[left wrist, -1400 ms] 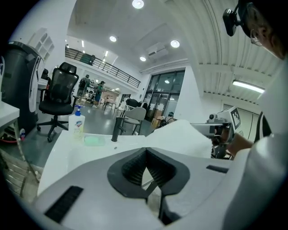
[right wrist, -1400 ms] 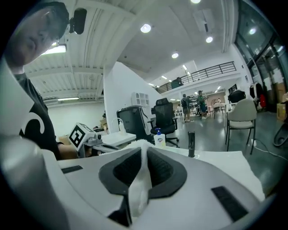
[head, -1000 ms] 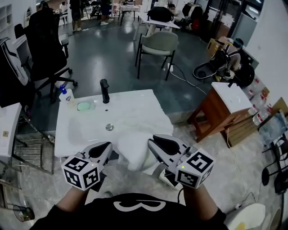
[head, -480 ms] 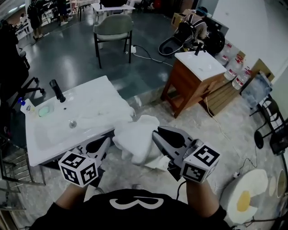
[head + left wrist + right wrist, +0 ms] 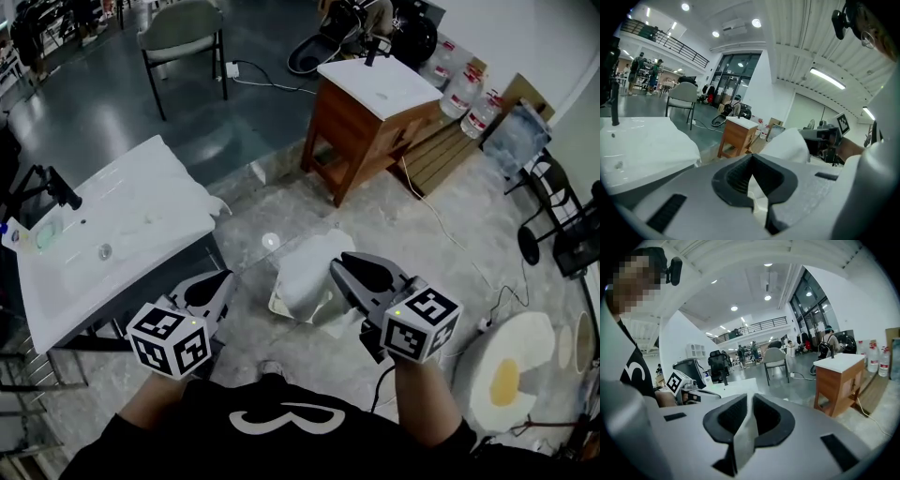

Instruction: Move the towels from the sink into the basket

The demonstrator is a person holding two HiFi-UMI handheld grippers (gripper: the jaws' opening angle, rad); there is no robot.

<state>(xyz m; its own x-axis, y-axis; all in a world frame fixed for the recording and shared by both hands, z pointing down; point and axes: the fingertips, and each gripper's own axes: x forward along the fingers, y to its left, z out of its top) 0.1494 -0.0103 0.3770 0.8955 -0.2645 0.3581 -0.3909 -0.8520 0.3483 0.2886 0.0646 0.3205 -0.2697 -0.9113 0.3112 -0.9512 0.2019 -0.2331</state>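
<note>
The left tongs [image 5: 221, 281] and the right tongs [image 5: 339, 269] each pinch the white towel [image 5: 307, 277]. It hangs over the floor [image 5: 281, 202], beside the sink [image 5: 141, 202].

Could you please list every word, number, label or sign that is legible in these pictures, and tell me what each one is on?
"3": large white figure on the person's black shirt, partly seen; reading uncertain.
Labels on the bottles by the wooden cabinet: too small to read.
Marker cubes: black-and-white square patterns only, no letters.
</note>
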